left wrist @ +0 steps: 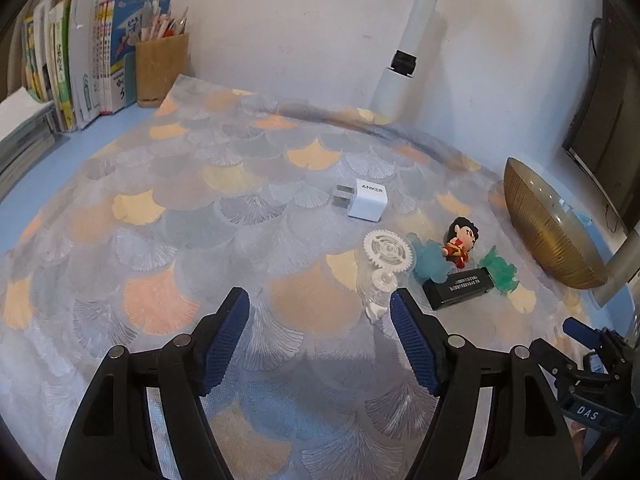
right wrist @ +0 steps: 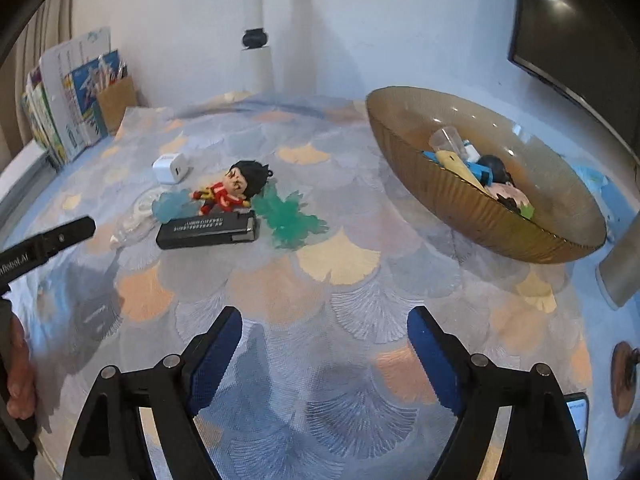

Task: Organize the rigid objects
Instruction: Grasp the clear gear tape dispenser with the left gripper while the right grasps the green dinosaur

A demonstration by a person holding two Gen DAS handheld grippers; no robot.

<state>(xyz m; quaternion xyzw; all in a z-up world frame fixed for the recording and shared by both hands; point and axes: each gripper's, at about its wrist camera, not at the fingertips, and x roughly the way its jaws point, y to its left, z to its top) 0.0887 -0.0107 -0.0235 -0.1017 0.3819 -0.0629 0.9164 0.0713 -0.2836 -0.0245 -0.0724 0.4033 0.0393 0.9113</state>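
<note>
My left gripper (left wrist: 320,304) is open over the patterned cloth, nothing between its blue pads. Just beyond its right fingertip lies a clear gear-wheel tape dispenser (left wrist: 386,254). Farther off sit a white Anker charger (left wrist: 366,200), a small red-clad figurine (left wrist: 460,242) on blue and green bases, and a black rectangular box (left wrist: 460,288). My right gripper (right wrist: 325,320) is open too, empty, with the black box (right wrist: 208,230), figurine (right wrist: 236,190) and charger (right wrist: 172,168) up and to its left. The amber glass bowl (right wrist: 460,216) at upper right holds several small items.
Books (left wrist: 60,60) and a wooden pen holder (left wrist: 162,68) stand at the back left against the wall. A white pole (left wrist: 408,40) rises at the back. A dark screen (right wrist: 580,32) hangs at right. A phone (right wrist: 578,412) lies at the right edge. The other gripper's finger (right wrist: 60,236) shows at left.
</note>
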